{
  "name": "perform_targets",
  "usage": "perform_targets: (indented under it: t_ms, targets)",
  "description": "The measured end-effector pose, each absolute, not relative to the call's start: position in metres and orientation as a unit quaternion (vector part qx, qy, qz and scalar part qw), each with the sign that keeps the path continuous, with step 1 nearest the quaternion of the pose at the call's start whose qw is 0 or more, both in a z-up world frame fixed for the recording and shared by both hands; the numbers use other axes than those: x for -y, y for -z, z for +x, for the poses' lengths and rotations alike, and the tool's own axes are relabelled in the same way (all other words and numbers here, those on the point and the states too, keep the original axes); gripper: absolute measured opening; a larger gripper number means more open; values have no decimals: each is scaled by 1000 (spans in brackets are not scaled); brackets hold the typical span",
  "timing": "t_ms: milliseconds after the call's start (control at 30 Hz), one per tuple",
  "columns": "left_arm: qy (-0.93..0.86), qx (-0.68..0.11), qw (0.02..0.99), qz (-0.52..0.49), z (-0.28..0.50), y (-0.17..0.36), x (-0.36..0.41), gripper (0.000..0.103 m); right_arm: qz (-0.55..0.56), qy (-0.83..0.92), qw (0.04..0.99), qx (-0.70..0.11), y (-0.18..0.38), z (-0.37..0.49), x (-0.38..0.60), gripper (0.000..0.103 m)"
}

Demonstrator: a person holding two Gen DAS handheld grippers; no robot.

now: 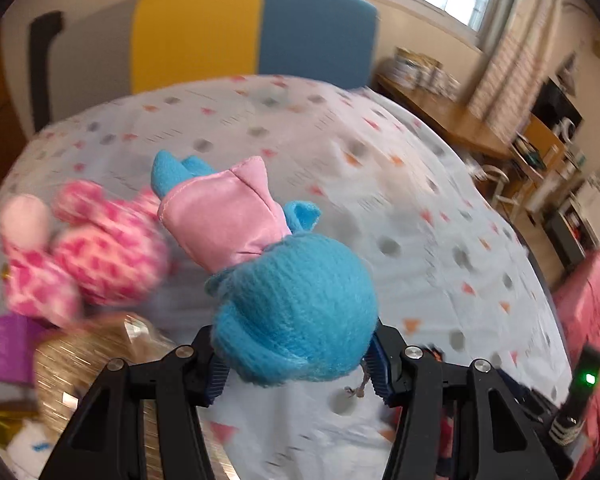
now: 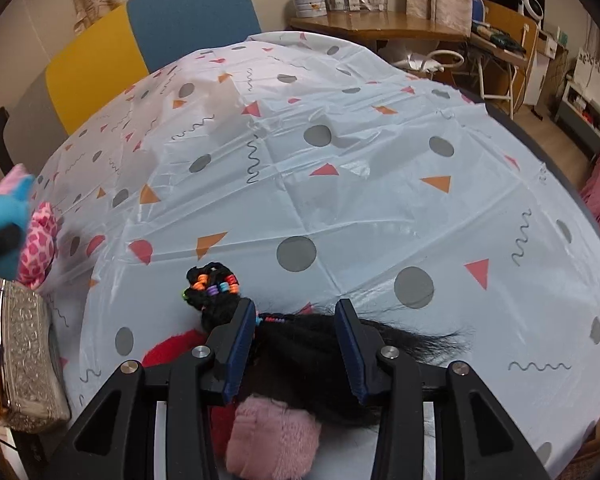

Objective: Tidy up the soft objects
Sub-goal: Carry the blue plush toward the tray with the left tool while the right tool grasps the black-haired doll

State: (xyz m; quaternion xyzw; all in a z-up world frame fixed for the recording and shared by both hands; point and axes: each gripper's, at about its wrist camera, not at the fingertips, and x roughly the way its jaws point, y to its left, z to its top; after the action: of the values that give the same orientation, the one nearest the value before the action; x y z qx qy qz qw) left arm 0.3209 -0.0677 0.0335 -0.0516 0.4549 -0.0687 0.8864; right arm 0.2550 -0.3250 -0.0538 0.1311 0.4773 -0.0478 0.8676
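blue doll (image 1: 296,316) in left tongs (image 1: 296,372), gripped

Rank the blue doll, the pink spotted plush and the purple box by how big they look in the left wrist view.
1. Blue doll, though nearness inflates it.
2. Pink spotted plush.
3. Purple box, partly cut off.

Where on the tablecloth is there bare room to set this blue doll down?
Free: the cloth's wide middle and far side, up to the yellow and blue chairs. Crowded: left edge, with the pink spotted plush and silver embossed box; near edge, black-haired doll.
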Motion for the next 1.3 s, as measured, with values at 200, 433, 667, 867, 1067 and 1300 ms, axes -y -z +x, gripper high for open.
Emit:
perform_targets:
  t_ms: [200,433,667,867,1067,1300]
  targets:
    - [-8,-422,905,-59,328,-66,-9,57,130,47,869,-476,56,257,324,41]
    - [-91,-399,909,-76,301,-83,-109,57,142,50,870,-469,53,252,328,41]
    - [-119,-395,908,-72,240,-72,-165,58,136,52,876,-459,48,248,327,41]
    - [-78,-405,910,-45,164,-43,-155,58,135,48,884,-446,42,243,328,41]
    - [-51,-405,912,-44,99,-23,-145,58,118,24,892,-435,29,241,328,41]
    - [-47,-407,910,-64,55,-6,-143,58,-14,-54,886,-461,22,252,313,41]
